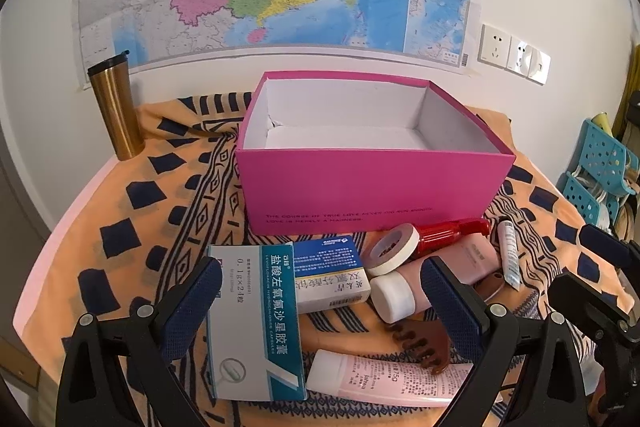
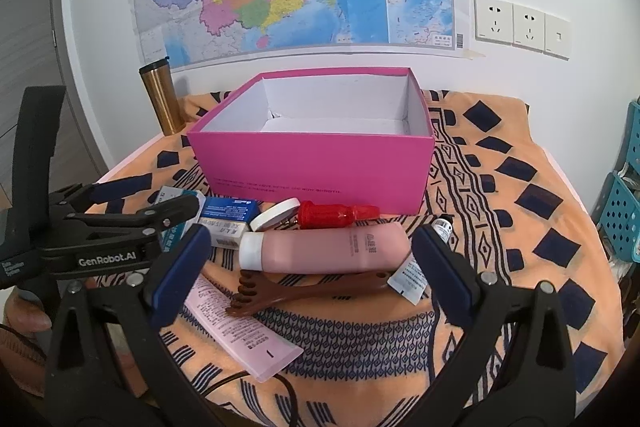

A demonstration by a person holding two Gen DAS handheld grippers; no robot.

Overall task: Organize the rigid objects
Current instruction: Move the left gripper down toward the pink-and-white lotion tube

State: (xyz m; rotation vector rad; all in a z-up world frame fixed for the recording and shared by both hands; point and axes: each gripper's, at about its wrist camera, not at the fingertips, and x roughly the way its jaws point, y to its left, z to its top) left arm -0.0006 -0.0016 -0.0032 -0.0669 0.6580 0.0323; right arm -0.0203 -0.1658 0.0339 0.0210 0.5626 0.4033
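An open pink box point(image 1: 372, 183) point(image 2: 312, 167) with an empty white inside stands on the patterned cloth. In front of it lies a pile: a teal-and-white medicine box point(image 1: 256, 319), a blue-and-white medicine box point(image 1: 330, 273) point(image 2: 228, 215), a tape roll point(image 1: 392, 249) point(image 2: 276, 215), a red bottle point(image 1: 452, 233) point(image 2: 336, 215), a pink bottle with a white cap point(image 1: 440, 275) point(image 2: 332, 247), a brown back scratcher point(image 1: 420, 347) point(image 2: 312, 293) and a pink tube point(image 1: 384, 379) point(image 2: 240, 327). My left gripper point(image 1: 322, 307) hangs open over the medicine boxes. My right gripper point(image 2: 312, 271) hangs open over the pink bottle. Neither holds anything.
A gold tumbler point(image 1: 116, 107) point(image 2: 162, 99) stands at the table's back left by the wall. A small white tube point(image 1: 510, 253) and a sachet point(image 2: 408, 281) lie at the pile's right. Blue perforated baskets point(image 1: 600, 163) point(image 2: 624, 211) stand off the table's right edge. A map covers the wall.
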